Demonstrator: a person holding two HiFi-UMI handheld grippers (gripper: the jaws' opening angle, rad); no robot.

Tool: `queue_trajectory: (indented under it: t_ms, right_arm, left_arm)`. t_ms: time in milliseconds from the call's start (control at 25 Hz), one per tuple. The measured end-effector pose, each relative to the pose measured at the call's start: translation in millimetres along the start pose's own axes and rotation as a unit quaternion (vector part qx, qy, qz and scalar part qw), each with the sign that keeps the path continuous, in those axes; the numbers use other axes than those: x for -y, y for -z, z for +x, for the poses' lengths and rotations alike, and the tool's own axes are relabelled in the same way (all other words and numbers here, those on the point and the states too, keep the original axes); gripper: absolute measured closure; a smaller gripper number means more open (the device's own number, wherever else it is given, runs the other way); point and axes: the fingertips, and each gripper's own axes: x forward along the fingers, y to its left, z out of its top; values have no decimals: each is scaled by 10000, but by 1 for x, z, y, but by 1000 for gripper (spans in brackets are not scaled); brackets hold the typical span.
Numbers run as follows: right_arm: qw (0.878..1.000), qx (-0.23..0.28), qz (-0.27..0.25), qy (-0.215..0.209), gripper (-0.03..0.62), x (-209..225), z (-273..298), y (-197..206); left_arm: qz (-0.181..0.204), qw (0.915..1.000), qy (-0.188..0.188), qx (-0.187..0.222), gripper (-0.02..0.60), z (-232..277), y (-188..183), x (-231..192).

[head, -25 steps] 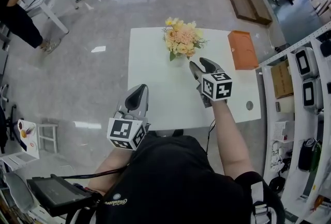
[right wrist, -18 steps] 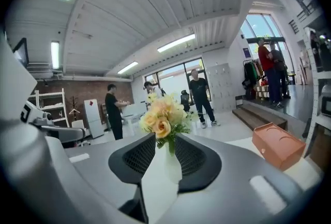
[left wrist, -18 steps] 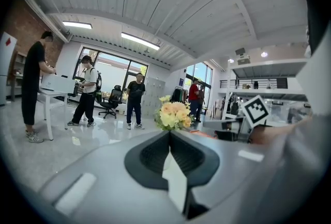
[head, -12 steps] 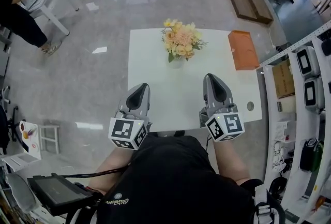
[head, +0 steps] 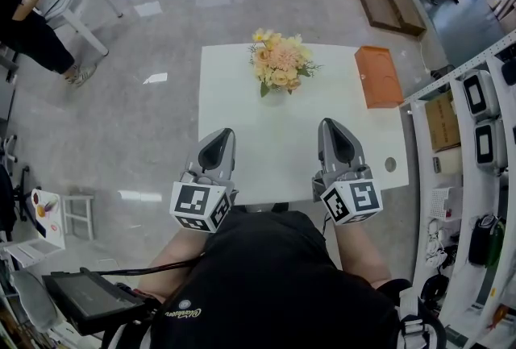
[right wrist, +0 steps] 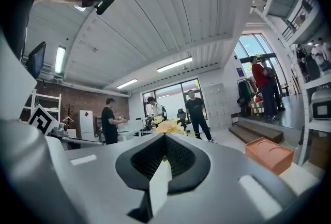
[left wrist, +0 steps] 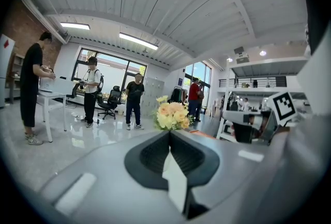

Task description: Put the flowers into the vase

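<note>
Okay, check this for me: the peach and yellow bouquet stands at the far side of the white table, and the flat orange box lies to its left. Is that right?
Not quite. The head view shows the flat orange box lying to the right of the peach and yellow bouquet, not its left. The bouquet does stand at the far side of the white table.

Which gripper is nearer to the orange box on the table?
Right. The right gripper hangs over the near edge of the table, toward the side where the orange box lies; the left gripper hangs at the near left corner, farther away.
</note>
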Motion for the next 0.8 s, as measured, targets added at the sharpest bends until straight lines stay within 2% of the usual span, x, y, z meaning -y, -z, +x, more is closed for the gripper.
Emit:
queue_trajectory:
  t_ms: [800]
  right_arm:
    - [9991,-395,-5,-174,594,-11,4,18]
  left_arm:
    - [9,10000,-43,-8,574,1,-1,0]
